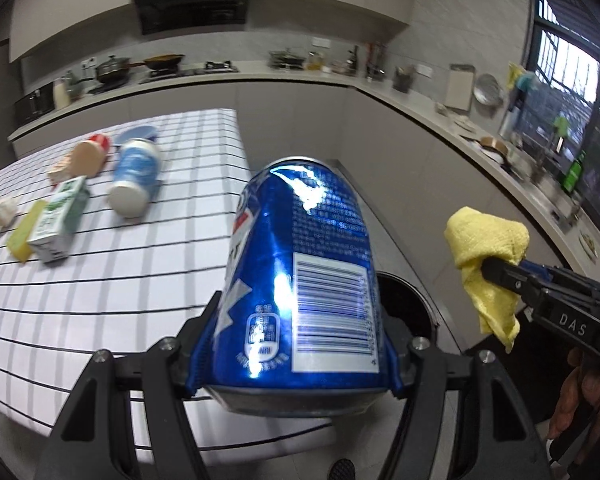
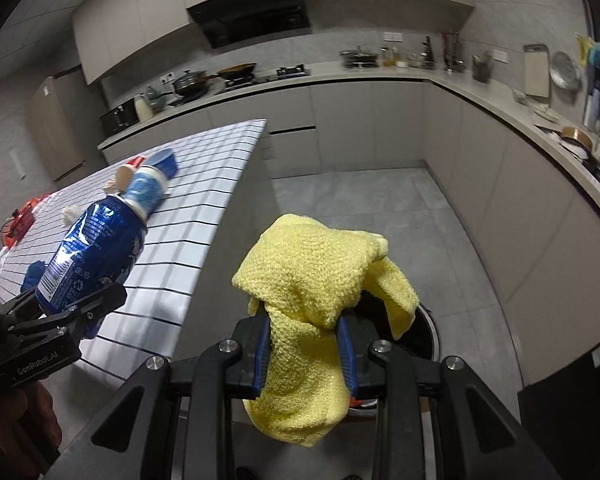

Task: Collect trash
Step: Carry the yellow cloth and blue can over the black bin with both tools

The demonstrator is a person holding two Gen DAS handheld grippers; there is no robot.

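My left gripper point(image 1: 296, 356) is shut on a dented blue can point(image 1: 300, 272) and holds it in the air by the table's right edge, partly over the round black trash bin point(image 1: 408, 304). The can also shows in the right wrist view point(image 2: 92, 252). My right gripper point(image 2: 304, 352) is shut on a crumpled yellow cloth point(image 2: 316, 280) and holds it above the bin point(image 2: 426, 332) on the floor. The cloth also shows in the left wrist view point(image 1: 486, 256), to the right of the can.
On the checked tablecloth point(image 1: 100, 280) lie a white and blue bottle point(image 1: 134, 176), a green carton point(image 1: 58, 220), a yellow block point(image 1: 24, 236), a crumpled tissue point(image 1: 4, 210), a brown and red cup point(image 1: 86, 156) and a blue bowl point(image 1: 138, 134). Kitchen counters run along the back and right.
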